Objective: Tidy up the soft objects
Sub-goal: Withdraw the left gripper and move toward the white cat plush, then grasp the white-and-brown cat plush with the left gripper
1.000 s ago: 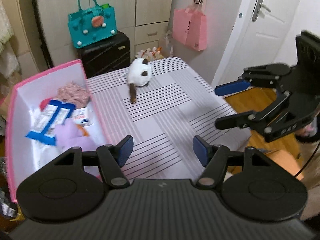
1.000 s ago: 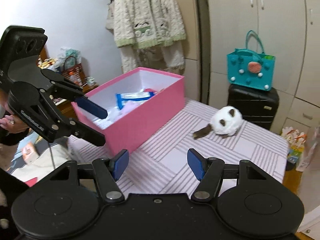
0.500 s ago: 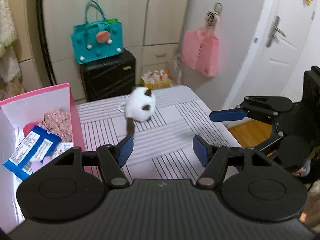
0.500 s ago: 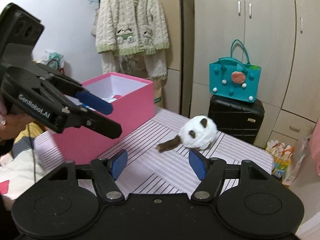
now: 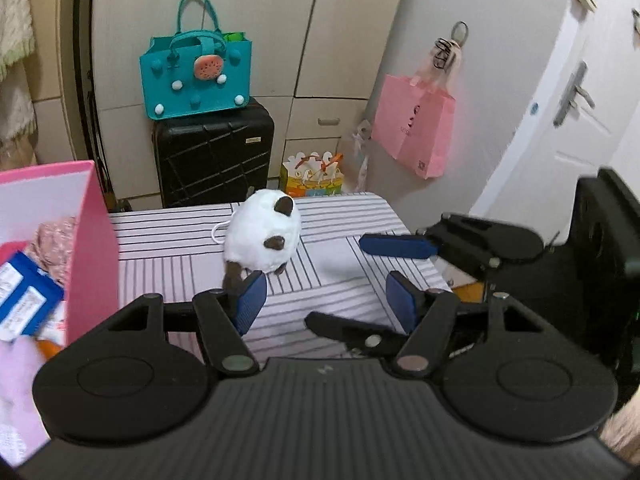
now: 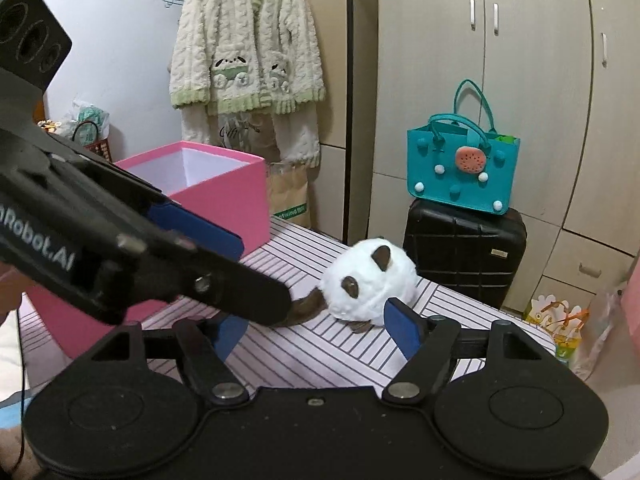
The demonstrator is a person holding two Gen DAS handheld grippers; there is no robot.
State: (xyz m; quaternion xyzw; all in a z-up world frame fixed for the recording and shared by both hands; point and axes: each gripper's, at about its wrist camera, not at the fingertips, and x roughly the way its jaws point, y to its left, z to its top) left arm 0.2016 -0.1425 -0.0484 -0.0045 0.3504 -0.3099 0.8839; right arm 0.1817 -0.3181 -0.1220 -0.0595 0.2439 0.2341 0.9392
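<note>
Plush cat (image 5: 262, 243), box contents (image 5: 24, 300) left-view only

Two wrist fisheyes, close above the striped table (image 5: 168, 248), both facing the plush cat (image 5: 262, 244) and teal bag (image 6: 462, 178)

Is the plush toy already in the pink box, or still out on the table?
Out. The plush toy lies on the striped table, beside the pink box.

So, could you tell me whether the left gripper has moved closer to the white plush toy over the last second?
Yes. The left gripper has advanced across the striped table toward the white plush toy, which now sits just beyond its open fingertips.
</note>
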